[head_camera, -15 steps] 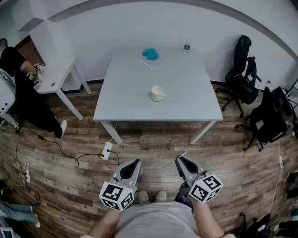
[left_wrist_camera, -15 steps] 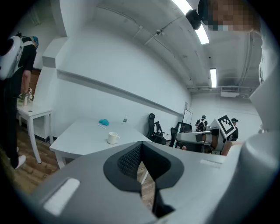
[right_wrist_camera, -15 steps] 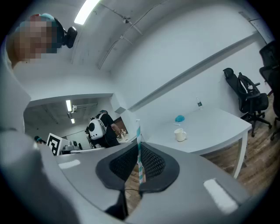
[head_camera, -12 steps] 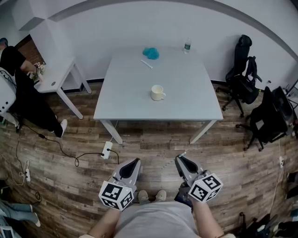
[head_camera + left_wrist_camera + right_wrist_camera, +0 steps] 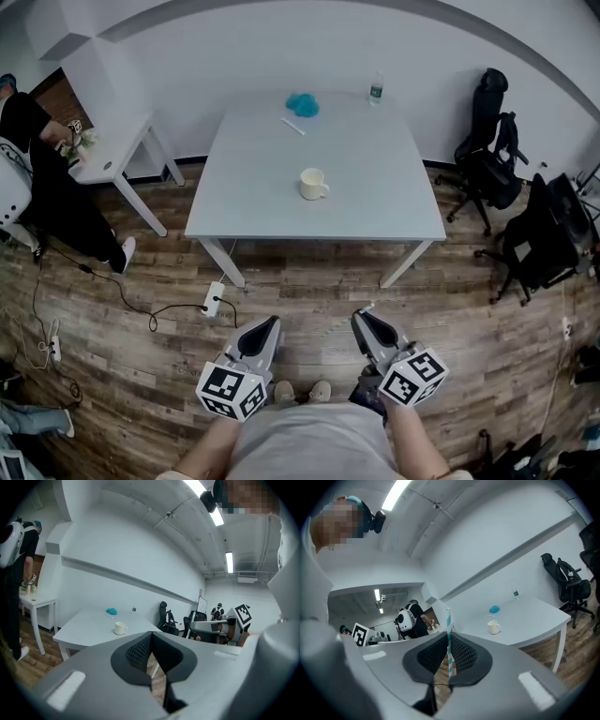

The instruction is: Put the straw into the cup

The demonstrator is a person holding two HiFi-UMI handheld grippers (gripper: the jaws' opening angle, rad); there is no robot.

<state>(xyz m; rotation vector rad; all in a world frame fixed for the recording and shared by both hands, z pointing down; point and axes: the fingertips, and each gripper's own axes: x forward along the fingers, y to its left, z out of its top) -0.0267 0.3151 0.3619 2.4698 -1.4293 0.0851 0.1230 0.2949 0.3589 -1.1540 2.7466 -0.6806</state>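
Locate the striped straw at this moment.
In the right gripper view the straw stands clamped between the right gripper's jaws, on the person's right, well short of the table with the cup.

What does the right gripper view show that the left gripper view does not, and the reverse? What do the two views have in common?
Only the right gripper view: a striped straw, standing about upright, clamped between the tongs of the right gripper.

Only the left gripper view: the tongs of the left gripper, closed together with nothing between them.

Both views: the white table ahead, with the cup standing on it, a blue thing and a bottle further back.
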